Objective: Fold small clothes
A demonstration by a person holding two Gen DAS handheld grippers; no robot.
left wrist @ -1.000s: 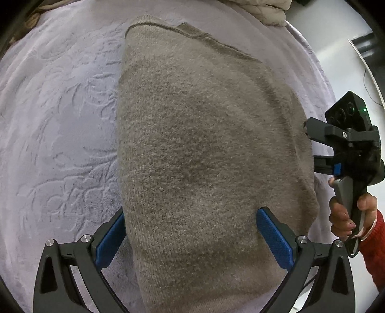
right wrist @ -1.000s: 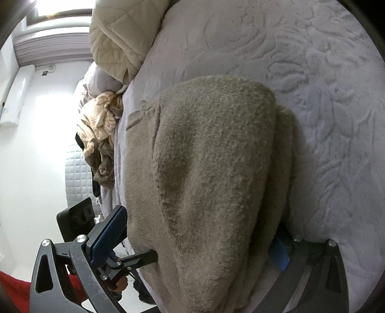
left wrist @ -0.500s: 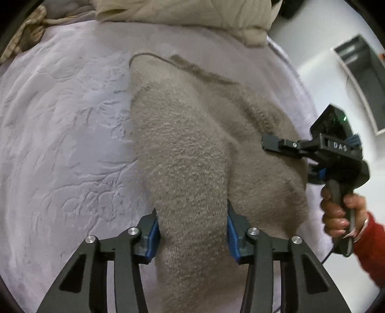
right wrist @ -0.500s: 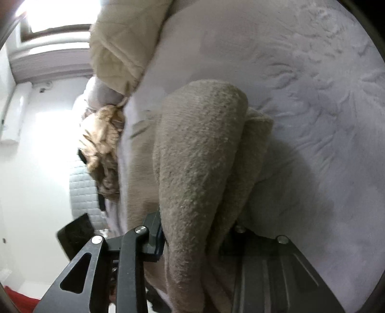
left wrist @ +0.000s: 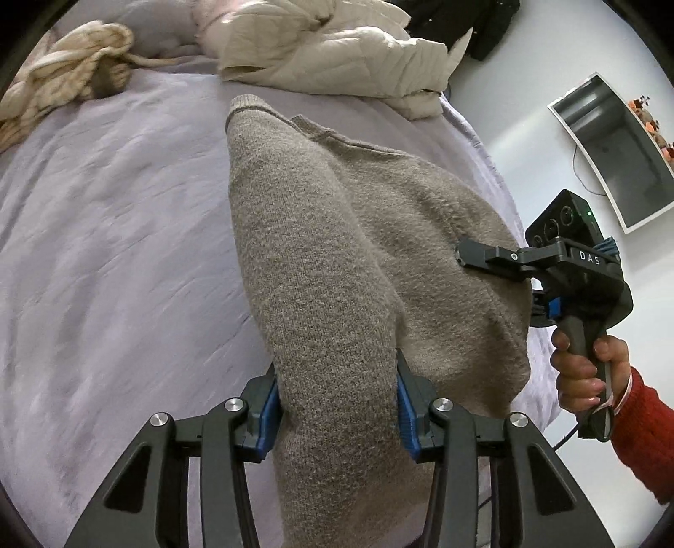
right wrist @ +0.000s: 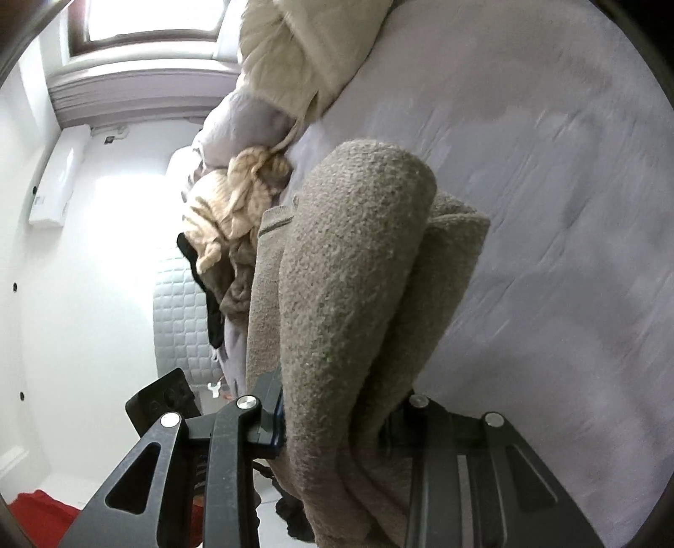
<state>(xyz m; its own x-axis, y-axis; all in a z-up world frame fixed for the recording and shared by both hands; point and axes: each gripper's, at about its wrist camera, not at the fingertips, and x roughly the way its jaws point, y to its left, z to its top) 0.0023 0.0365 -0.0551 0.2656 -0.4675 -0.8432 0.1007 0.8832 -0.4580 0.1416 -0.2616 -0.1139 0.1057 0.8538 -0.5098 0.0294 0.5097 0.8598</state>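
Taupe knit sweater (left wrist: 320, 261): fuzzy, thick wool-like yarn, ribbed hem edge at the far end, bunched into two soft rolled ridges w/ a valley between. It lies on the bed, stretching fwd from both tools toward the pillows.

Left tool (left wrist: 337, 411): matte black plastic linkages, silver pivot screws, blue ribbed pads (left wrist: 405, 415). Pads pressed into both sides of a thick fold of the sweater, gripping it; the fold rises straight ahead of the tool.

Right tool (right wrist: 337, 425): same black frame, clamped on the sweater's other side; in its own view the knit fills the gap betw. the fingers, one blue pad edge just visible at left, other finger's pad hidden by cloth. In the left view it sits off to the right, held by a hand (left wrist: 583, 371) in a red knit sleeve (left wrist: 640, 438).

Bed cover (left wrist: 105, 253): pale lilac plush, softly embossed, blurred in places. Beyond the sweater: cream quilted puffy jacket (left wrist: 337, 46), glossy; far left of the left tool, a beige-striped crumpled garment (left wrist: 63, 80).

Room: white walls, bright window (right wrist: 147, 21) top left in right view, white wall-mounted unit (right wrist: 54, 181), quilted white mattress side (right wrist: 177, 312).
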